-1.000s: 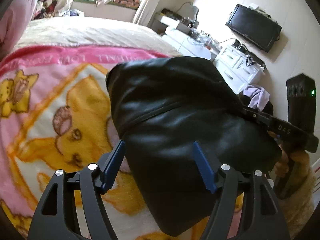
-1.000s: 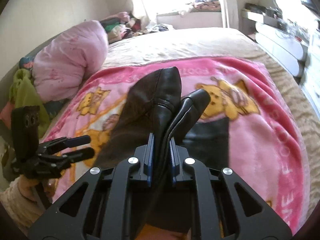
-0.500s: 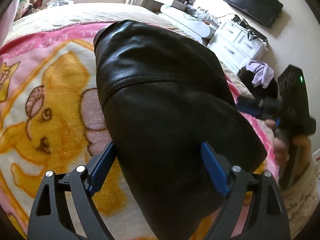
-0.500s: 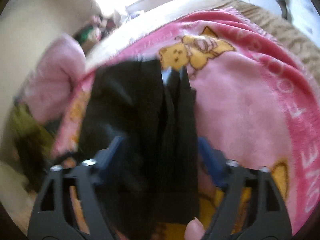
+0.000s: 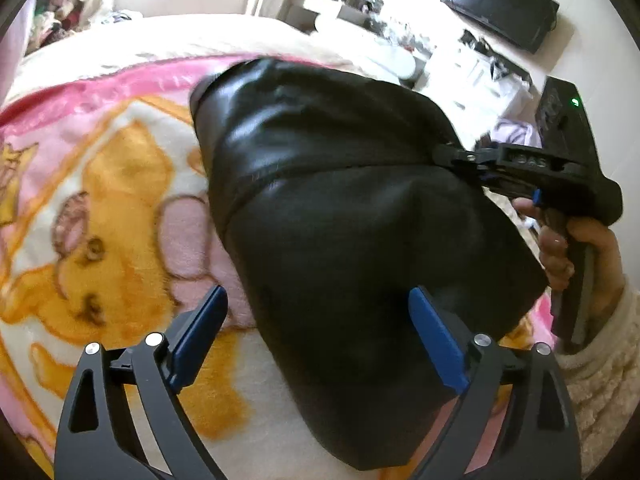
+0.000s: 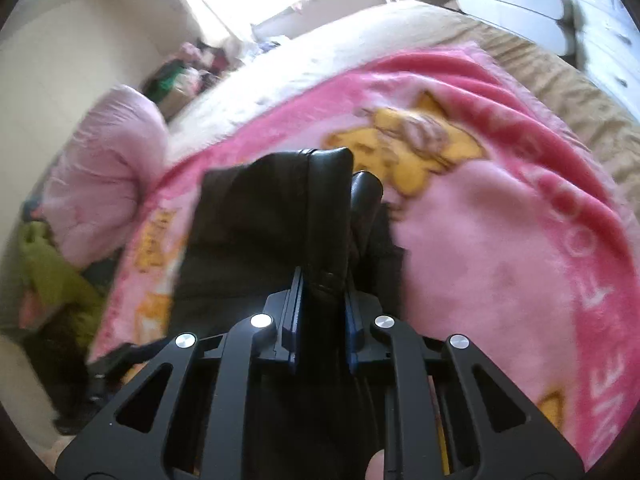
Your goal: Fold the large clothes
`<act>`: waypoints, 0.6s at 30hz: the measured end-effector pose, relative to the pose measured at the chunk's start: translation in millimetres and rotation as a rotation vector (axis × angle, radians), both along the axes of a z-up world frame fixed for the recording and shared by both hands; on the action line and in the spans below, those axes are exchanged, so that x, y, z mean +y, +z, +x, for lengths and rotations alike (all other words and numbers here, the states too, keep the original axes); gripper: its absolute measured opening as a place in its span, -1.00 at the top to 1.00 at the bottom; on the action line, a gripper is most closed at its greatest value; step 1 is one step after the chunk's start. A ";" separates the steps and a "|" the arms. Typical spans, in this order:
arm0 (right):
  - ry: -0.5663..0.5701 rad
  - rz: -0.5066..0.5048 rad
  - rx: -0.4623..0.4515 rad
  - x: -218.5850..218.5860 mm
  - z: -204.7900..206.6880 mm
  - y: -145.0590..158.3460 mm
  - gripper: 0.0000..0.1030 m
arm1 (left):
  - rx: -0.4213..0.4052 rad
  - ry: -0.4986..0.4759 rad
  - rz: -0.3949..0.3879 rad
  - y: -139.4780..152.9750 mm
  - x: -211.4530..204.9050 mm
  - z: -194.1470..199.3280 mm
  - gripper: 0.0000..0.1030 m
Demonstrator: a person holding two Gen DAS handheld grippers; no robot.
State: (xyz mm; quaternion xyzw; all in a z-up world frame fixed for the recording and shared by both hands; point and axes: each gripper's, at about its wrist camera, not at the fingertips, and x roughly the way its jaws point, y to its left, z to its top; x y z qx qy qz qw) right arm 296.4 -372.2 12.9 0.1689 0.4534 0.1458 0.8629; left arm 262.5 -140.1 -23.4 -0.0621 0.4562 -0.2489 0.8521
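Note:
A black leather-like garment [image 5: 352,216] lies folded and bulging on a pink cartoon blanket [image 5: 92,216] on the bed. My left gripper [image 5: 316,320] is open, its blue-padded fingers on either side of the garment's near end, not clamping it. My right gripper [image 6: 320,300] is shut on a bunched fold of the garment [image 6: 328,200] and holds it raised over the blanket [image 6: 500,240]. In the left wrist view the right gripper [image 5: 460,156] pinches the garment's right edge.
A pink pillow [image 6: 104,168] and green cloth [image 6: 60,280] lie at the bed's left. A beige bedcover [image 6: 560,80] shows beyond the blanket. White drawers [image 5: 488,76] and a wall TV [image 5: 500,8] stand to the right.
The right gripper, open half a second ago, has shut on a fold of the garment again. The left gripper stays open and has drawn back a little.

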 end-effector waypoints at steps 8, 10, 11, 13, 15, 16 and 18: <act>-0.057 0.070 0.026 -20.2 -6.8 -43.8 0.10 | 0.034 0.007 -0.023 -15.5 -3.9 2.3 -0.84; -0.062 0.090 0.029 -27.2 -13.1 -35.9 -0.14 | 0.019 0.013 -0.016 -12.1 -2.4 0.4 -0.85; -0.066 0.078 0.020 -30.2 -20.3 -28.9 -0.24 | 0.017 0.014 -0.015 -10.5 -2.9 0.0 -0.85; -0.050 0.098 -0.001 -31.1 -36.1 -20.0 -0.39 | 0.013 0.012 -0.012 -7.3 -2.8 -1.5 -0.85; -0.030 0.112 0.002 -30.6 -50.4 -17.5 -0.42 | 0.011 0.010 -0.009 -5.0 -3.2 -4.1 -0.85; -0.023 0.117 0.003 -30.4 -58.0 -17.8 -0.42 | 0.008 0.007 -0.004 -4.2 -3.6 -5.7 -0.86; -0.015 0.140 0.020 -30.8 -71.4 -22.6 -0.42 | 0.003 0.005 0.003 -4.3 -3.3 -7.9 -0.88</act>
